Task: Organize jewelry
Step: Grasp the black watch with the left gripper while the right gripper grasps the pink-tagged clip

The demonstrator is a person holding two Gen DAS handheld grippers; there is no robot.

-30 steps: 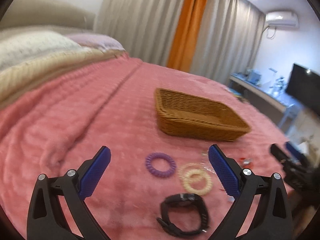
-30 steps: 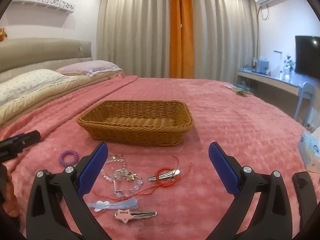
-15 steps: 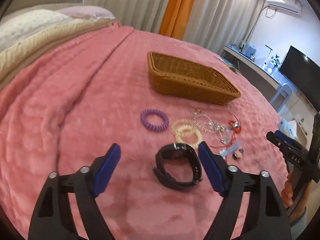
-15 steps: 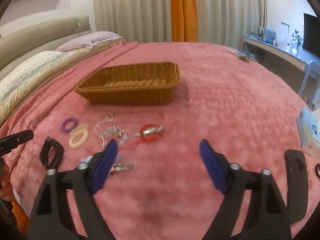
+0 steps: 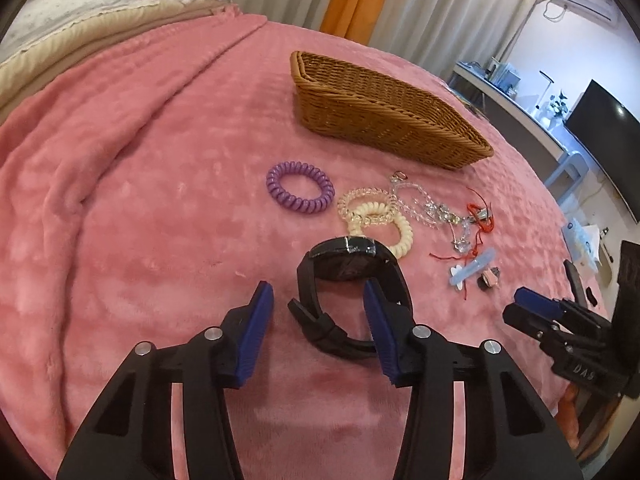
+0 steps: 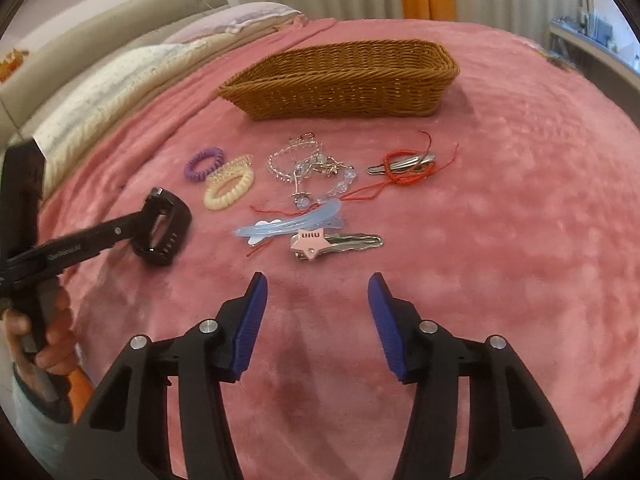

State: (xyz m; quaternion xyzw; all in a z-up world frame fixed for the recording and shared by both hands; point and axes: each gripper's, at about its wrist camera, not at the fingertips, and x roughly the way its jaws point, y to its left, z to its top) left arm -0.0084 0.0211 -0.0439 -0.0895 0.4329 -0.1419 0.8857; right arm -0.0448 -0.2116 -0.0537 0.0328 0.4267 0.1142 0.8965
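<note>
Black watch [image 5: 352,280] on pink blanket [image 5: 140,200], left tool [image 5: 318,302] straddling its strap

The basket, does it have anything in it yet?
Cannot tell for sure. The basket shows no jewelry, but its floor is mostly hidden. The watch and hair ties lie on the blanket.

Basket [image 6: 340,76]: on the bed [image 6: 500,208], behind the jewelry.
Watch [image 5: 352,292]: nearest, between left claw [image 5: 318,308] fingers.
Hair ties [image 6: 228,184]: left of necklace [image 6: 308,168].
</note>
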